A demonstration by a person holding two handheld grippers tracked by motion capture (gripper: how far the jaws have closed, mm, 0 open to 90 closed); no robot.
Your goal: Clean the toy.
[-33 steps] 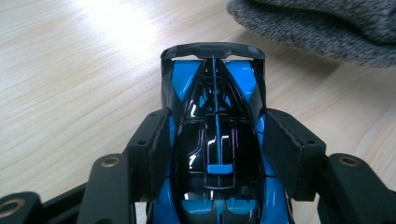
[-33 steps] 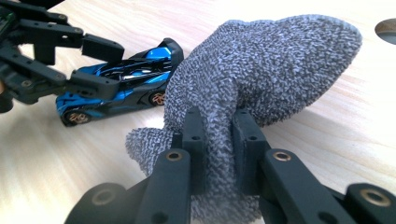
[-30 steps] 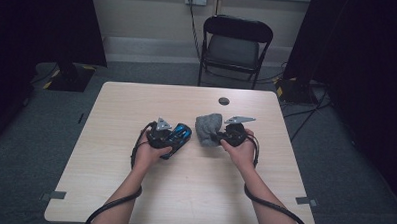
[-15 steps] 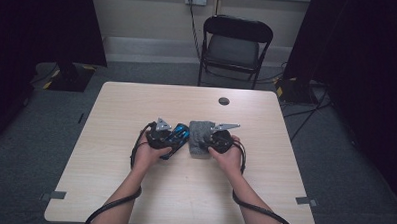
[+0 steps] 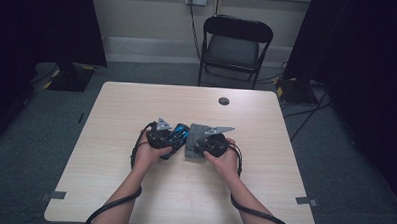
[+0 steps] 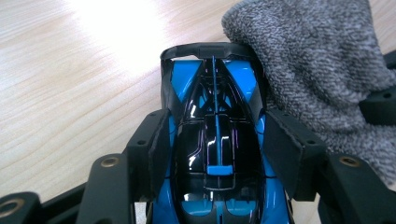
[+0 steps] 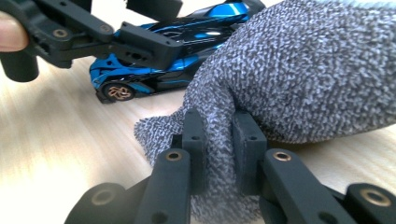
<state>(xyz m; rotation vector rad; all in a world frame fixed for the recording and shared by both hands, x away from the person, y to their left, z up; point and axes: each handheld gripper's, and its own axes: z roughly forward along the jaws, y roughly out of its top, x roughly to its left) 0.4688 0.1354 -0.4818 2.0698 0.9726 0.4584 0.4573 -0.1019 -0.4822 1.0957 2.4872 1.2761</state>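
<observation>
A blue and black toy car (image 6: 217, 154) stands on the wooden table (image 5: 116, 109), and the pads of my left gripper (image 6: 217, 135) are shut on its two sides. In the high view the car (image 5: 177, 135) sits mid-table between both hands. A grey knitted cloth (image 7: 303, 70) is bunched right beside the car (image 7: 154, 70) and touches its side. My right gripper (image 7: 219, 135) is shut on a fold of that cloth. From above, the cloth (image 5: 195, 142) lies between the right gripper (image 5: 199, 145) and the left gripper (image 5: 171, 140).
A small black round cap (image 5: 224, 101) is set into the table's far side. A black folding chair (image 5: 236, 43) stands behind the table. Cables trail from both grippers over the near edge. Bare tabletop lies to the left, right and front.
My right gripper has carried the grey cloth leftward and slightly down until it rests against the car. The left gripper and the car have stayed still.
</observation>
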